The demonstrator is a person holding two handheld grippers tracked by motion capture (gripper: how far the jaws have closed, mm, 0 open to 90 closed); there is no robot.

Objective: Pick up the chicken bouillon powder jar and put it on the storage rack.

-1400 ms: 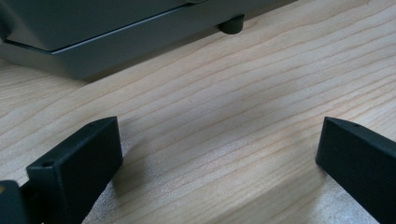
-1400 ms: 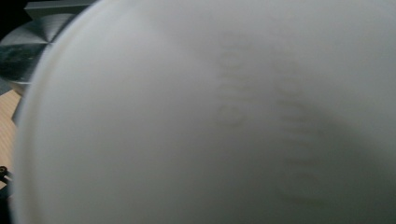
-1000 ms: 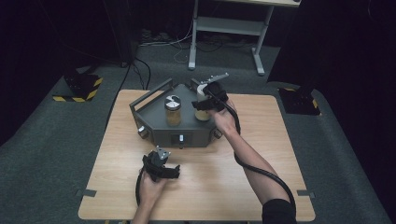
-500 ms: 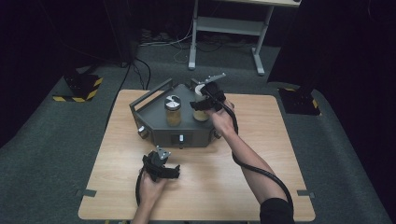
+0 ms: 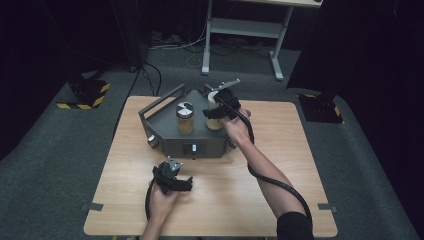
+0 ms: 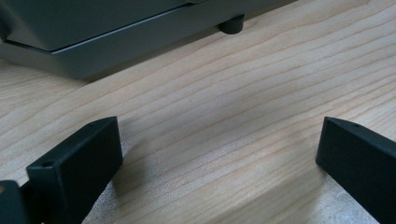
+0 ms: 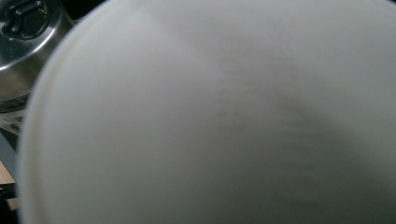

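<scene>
The wooden desk point(image 5: 280, 165) is carrying a grey, angular machine point(image 5: 170, 135) with a handle bar at its rear left and knobs along its front face. Two jars are standing on the machine's top: a glass jar point(image 5: 185, 118) with a metal lid toward the left, and just beside it on the right a white-lidded jar point(image 5: 214, 121) with tan contents.

The person is reaching forward with the right gripper point(image 5: 218, 111), which is sitting at the white-lidded jar; its own view is looking at the pale lid point(image 7: 210, 112) from very close, with the metal lid point(image 7: 28, 28) off to the side. It is probably closing on or around the jar, but how far its jaws are standing apart cannot be told here.

The left gripper point(image 5: 176, 184) is resting low on the desk in front of the machine, jaws spread wide and holding nothing.

The step in hand seems to be taking hold of the white-lidded jar. The next move is likely calling for a firm, square grip and then a straight lift, keeping clear of the neighbouring glass jar.
</scene>
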